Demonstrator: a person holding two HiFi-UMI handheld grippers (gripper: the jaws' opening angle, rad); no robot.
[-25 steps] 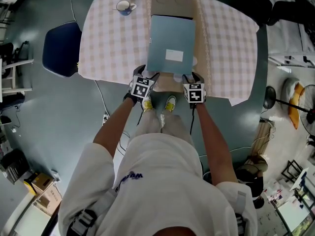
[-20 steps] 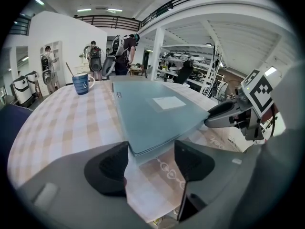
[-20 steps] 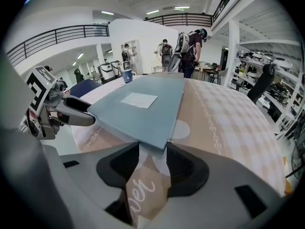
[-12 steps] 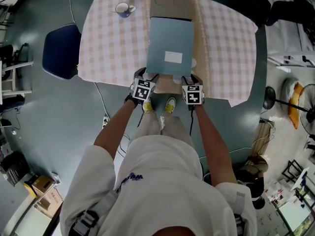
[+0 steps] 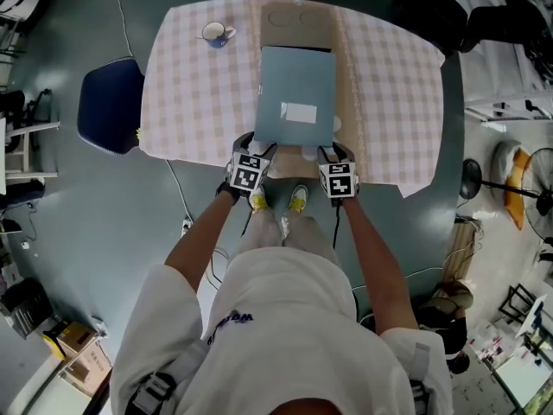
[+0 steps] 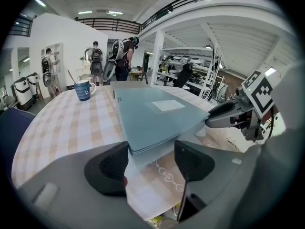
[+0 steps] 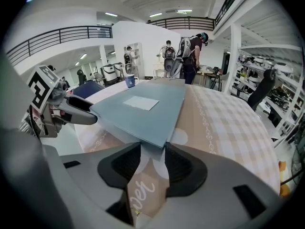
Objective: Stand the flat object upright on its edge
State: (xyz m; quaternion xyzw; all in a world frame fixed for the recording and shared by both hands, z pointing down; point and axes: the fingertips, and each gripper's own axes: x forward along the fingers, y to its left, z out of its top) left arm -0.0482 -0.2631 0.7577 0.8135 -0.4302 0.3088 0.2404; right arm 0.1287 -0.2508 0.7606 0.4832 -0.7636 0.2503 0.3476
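Note:
A flat blue-grey book (image 5: pixel 295 93) with a white label lies on a beige runner (image 5: pixel 298 15) down the middle of the checked table (image 5: pixel 190 85). My left gripper (image 5: pixel 260 149) sits at its near left corner and my right gripper (image 5: pixel 327 150) at its near right corner. In the left gripper view the corner of the book (image 6: pixel 152 116) fills the gap between the pads of the left gripper (image 6: pixel 151 159), whose jaws have just been closing. In the right gripper view the right gripper (image 7: pixel 152 161) has also just been closing, and its pads touch the tip of the book (image 7: pixel 143 111).
A blue mug (image 5: pixel 214 33) stands at the table's far left corner. A dark blue chair (image 5: pixel 108 93) is on the floor to the left of the table. The table's near edge is just below both grippers. People stand in the background beyond the table.
Both grippers stay at the book's near corners. The whole scene has slid slightly down in the head view. The book has not visibly moved on the table.

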